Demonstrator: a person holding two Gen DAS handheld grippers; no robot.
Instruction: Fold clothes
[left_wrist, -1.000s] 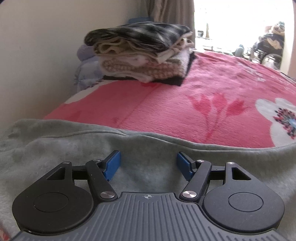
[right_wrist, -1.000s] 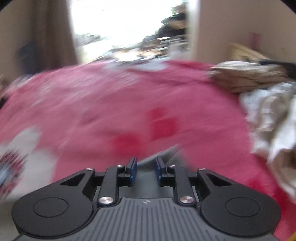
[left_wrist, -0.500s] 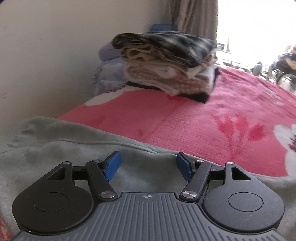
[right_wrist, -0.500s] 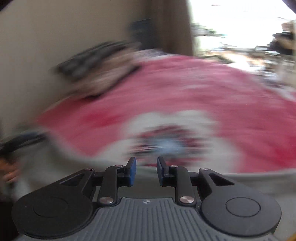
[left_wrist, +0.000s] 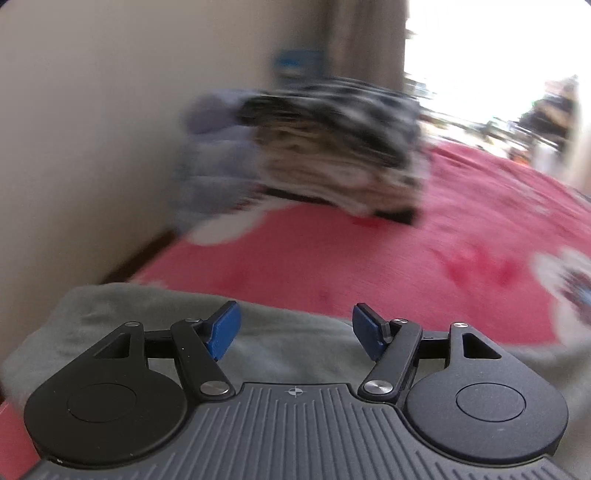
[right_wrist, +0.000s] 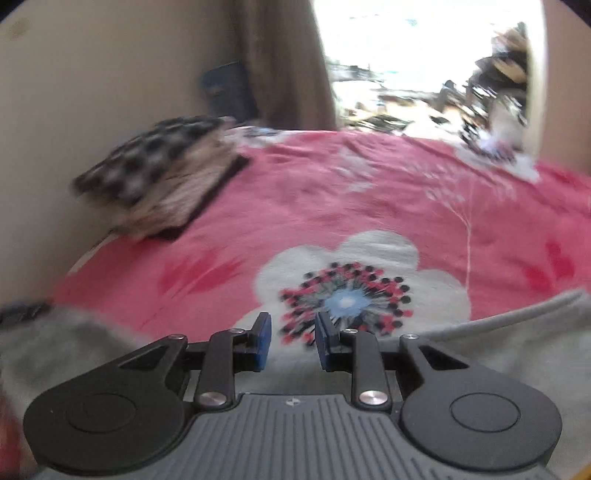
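While both views are smeared by motion, the layout can still be read. At the far left a pale wall (left_wrist: 74, 129) runs along the bed, and a stack of folded clothes (left_wrist: 332, 147) sits against it on the pink flowered blanket (left_wrist: 369, 266), topped by a black-and-white checked piece. Nearer, the grey garment (left_wrist: 288, 343) lies flat on the blanket directly beneath the left gripper (left_wrist: 293, 330), whose blue pads (left_wrist: 223, 330) stand spread wide with only cloth seen below them, nothing pinched. Its long axis seems to run across the view from left to right, with its far edge against the pink; which end is which cannot be told. In the right wrist view the same garment (right_wrist: 498, 339) stretches under the right gripper (right_wrist: 291, 341), whose jaws have just been opening and now stand narrowly apart with nothing between them. A large white flower (right_wrist: 347, 280) lies just beyond.
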